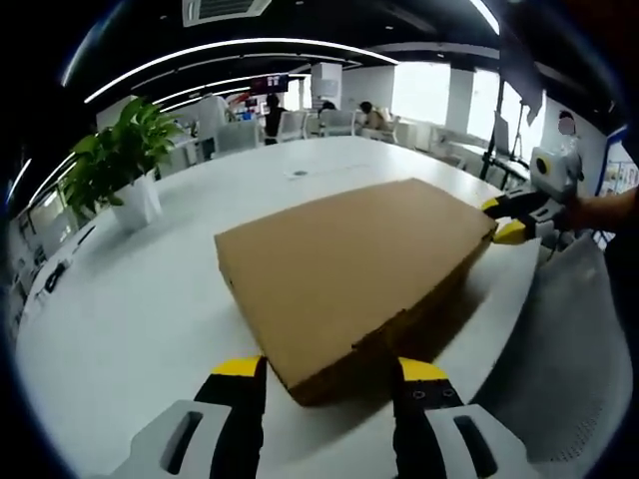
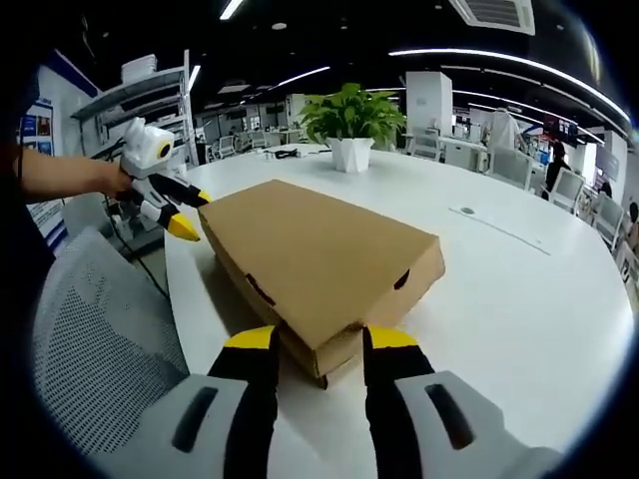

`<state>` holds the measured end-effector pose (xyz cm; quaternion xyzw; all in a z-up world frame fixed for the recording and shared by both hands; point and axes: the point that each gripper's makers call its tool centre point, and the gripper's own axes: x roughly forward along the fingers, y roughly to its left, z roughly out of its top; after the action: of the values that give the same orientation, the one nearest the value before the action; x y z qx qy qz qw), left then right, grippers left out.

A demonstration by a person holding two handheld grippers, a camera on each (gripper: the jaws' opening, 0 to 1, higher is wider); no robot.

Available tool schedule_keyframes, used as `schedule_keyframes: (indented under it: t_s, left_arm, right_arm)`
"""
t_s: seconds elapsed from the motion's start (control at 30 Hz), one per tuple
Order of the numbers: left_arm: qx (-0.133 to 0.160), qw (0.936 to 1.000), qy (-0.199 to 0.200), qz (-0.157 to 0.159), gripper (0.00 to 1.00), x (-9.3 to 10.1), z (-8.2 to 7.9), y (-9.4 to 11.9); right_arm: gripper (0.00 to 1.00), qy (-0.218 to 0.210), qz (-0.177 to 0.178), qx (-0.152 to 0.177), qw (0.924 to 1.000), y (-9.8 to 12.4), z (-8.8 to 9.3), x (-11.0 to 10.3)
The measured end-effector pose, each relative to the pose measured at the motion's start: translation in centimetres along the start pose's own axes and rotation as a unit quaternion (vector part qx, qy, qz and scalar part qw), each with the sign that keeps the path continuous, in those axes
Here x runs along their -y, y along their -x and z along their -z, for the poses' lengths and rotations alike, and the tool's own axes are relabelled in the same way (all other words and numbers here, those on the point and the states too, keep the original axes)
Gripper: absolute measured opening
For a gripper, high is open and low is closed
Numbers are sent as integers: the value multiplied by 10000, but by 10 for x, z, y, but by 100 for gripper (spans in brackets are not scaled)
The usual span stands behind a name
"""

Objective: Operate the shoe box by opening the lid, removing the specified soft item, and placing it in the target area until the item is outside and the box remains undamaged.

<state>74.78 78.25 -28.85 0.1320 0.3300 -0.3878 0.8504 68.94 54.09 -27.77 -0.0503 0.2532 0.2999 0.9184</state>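
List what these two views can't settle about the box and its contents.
- Contents of the closed brown cardboard shoe box: hidden by its lid in both views, so the soft item is unseen.
- Box's near edge in the right gripper view: partly covered by the right gripper.
- Dark slot marks on box side: too small to identify.

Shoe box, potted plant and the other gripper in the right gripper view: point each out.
shoe box (image 2: 319, 254): right gripper view, middle of the closed lid.
potted plant (image 2: 349, 152): right gripper view, its white pot.
left gripper (image 2: 190, 214): right gripper view, between its yellow tips at the box's far corner.
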Motion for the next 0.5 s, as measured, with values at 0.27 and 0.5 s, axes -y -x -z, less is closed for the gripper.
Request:
schedule_keyframes:
  t_s: [0.27,0.5]
  left_arm:
    - [27,10000,46,2,51,1,3,-1]
    - [26,9999,93,45,54,6,-1,4]
  right_arm:
    - [29,-15,-15,-32,10000,-1,8,-4]
    - [28,-44,-20,31,10000,2,1,-5]
